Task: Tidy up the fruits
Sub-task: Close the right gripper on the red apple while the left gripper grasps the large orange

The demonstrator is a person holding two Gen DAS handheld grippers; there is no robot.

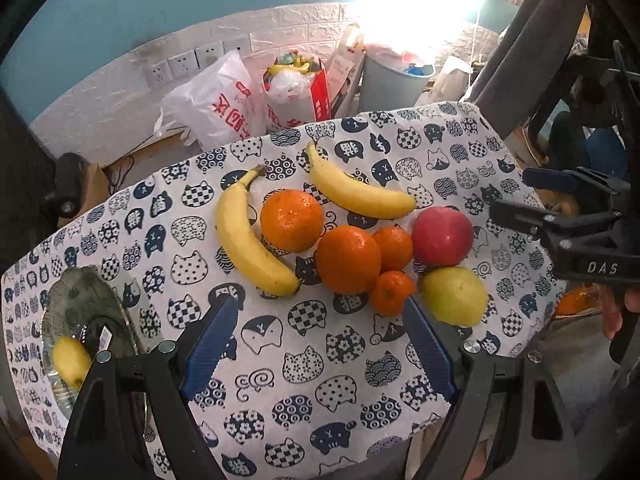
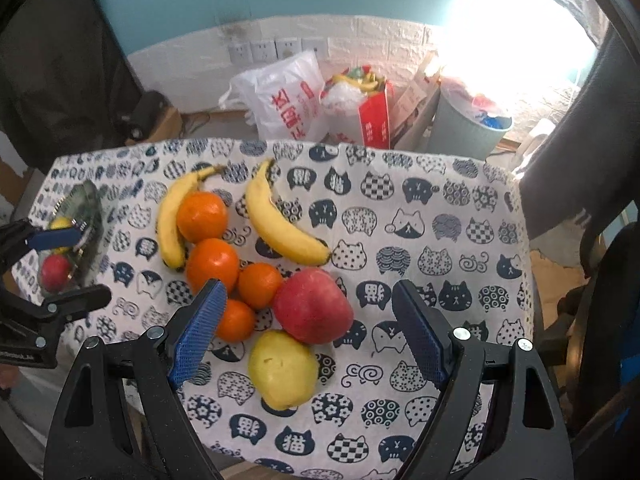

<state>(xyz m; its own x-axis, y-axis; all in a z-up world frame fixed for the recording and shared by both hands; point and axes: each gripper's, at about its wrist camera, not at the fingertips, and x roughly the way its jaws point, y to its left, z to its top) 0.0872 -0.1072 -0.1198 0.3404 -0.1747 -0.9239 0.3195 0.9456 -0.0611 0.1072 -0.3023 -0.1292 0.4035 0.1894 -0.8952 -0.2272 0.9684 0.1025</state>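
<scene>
Fruits cluster mid-counter point(image 2: 440, 248): nearest us a yellow-green pear point(image 2: 283, 368) touches a red apple point(image 2: 313, 306), four oranges point(image 2: 212, 265) lie beside, two bananas point(image 2: 286, 226) behind. Our left tongs point(image 1: 320, 332) and right tongs point(image 2: 308, 320) hover released. A glass plate point(image 1: 90, 304) holds a lemon point(image 1: 71, 360).

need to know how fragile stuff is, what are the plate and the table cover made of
Plate: looks like clear glass with a grey-green tint; the cat print shows through and its rim glints. Table cover: looks like matte woven cotton cloth, printed with navy cats, draping softly over the edges.
</scene>
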